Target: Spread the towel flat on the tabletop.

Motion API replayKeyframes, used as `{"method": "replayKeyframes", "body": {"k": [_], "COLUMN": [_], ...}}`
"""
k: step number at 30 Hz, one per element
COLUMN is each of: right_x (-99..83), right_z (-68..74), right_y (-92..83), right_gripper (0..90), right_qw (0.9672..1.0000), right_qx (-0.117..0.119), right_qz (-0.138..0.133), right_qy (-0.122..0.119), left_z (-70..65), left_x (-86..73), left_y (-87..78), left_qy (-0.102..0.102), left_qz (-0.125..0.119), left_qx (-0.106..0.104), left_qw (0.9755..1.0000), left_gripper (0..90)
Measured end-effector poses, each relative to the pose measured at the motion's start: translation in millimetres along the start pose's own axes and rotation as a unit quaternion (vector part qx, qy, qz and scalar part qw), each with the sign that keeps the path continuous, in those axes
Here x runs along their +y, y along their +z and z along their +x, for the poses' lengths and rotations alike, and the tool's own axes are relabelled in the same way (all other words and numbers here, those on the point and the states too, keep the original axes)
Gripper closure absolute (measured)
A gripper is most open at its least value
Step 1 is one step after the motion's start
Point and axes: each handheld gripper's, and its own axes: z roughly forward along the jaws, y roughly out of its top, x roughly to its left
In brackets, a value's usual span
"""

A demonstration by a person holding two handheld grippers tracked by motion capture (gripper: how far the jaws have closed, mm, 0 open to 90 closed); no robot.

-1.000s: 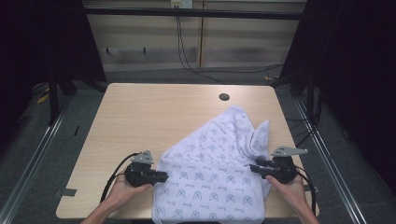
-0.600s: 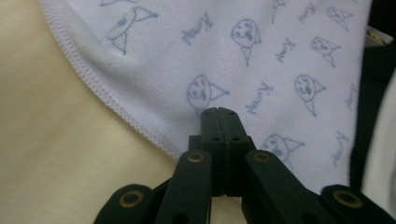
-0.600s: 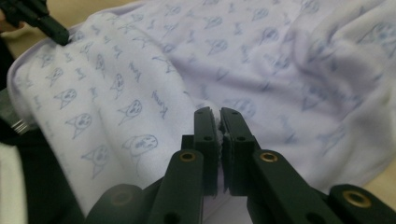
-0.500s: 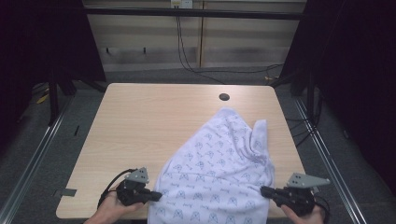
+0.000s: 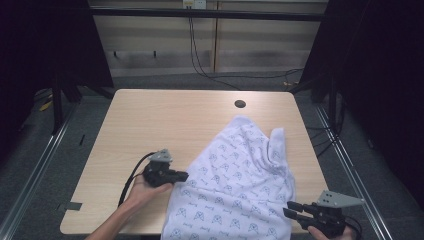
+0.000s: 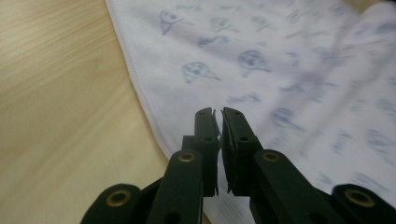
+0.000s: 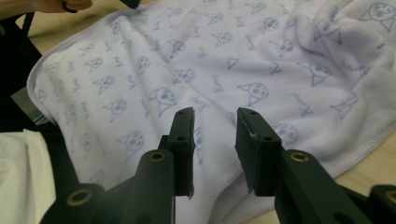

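While the white printed blanket (image 5: 237, 190) lies spread across the near right part of the worktop (image 5: 165, 125), both tools sit off its edges with nothing in them. Blanket runs from mid-worktop down over the near edge; its far end is bunched into a couple of raised folds, the rest is fairly flat.

Left tool (image 5: 184, 176) is over bare wood just beside the blanket's left hem, pointing right at it. In the left gripper view (image 6: 220, 112) the jaws are nearly together, just a thin slit between the pads, having just been opening a little; no cloth in the slit, hem (image 6: 140, 88) runs diagonally underneath and ahead. So: clenched, not gripping.

Right tool (image 5: 291, 209) is at the near right corner, at the blanket's right edge, pointing left. Right gripper view (image 7: 215, 119): jaws apart with a clear gap, they've just been opening, blanket visible below through the gap, pads not pressing on it. Released. The other hand (image 7: 58, 4) shows at the top left of that view, past the blanket's far side.

Round dark hole (image 5: 240, 104) in the worktop near the far edge, well apart from the blanket.
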Motion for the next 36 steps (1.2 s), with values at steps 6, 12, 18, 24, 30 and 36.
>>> {"method": "replayKeyframes", "body": {"k": [6,12,18,24,30,36], "right_x": [9.9,15.3,29.5,45.4,55.2,54.4], "right_z": [-17.0,-24.7,-33.3,-37.0,-39.7,-35.6], "right_y": [18.6,36.9,62.6,101.7,123.9,123.0], "right_gripper": [67.8,65.0,64.3,61.8,62.9,88.1], "right_qw": [0.9999,0.9990,0.9981,0.9955,0.9948,0.9926], "right_qx": [-0.006,-0.016,-0.020,-0.012,0.001,-0.031], "right_qz": [0.011,0.041,0.059,0.089,0.098,0.104], "right_qy": [0.004,-0.002,-0.005,-0.030,-0.029,-0.054], "left_z": [-10.9,-20.3,-38.2,-36.5,1.5,24.5], "left_x": [2.2,-23.9,-55.8,-55.7,-29.3,-5.9], "left_y": [11.3,-21.3,-48.9,-61.5,-41.2,-5.0], "left_qy": [0.025,0.019,-0.013,-0.029,-0.070,-0.035], "left_qz": [0.044,0.063,0.063,-0.008,-0.046,-0.011], "left_qx": [0.025,0.026,-0.011,-0.037,-0.026,0.070], "left_qw": [0.9984,0.9975,0.9979,0.9989,0.9962,0.9969], "left_gripper": [90.0,90.0,90.0,85.0,86.5,72.4]}}
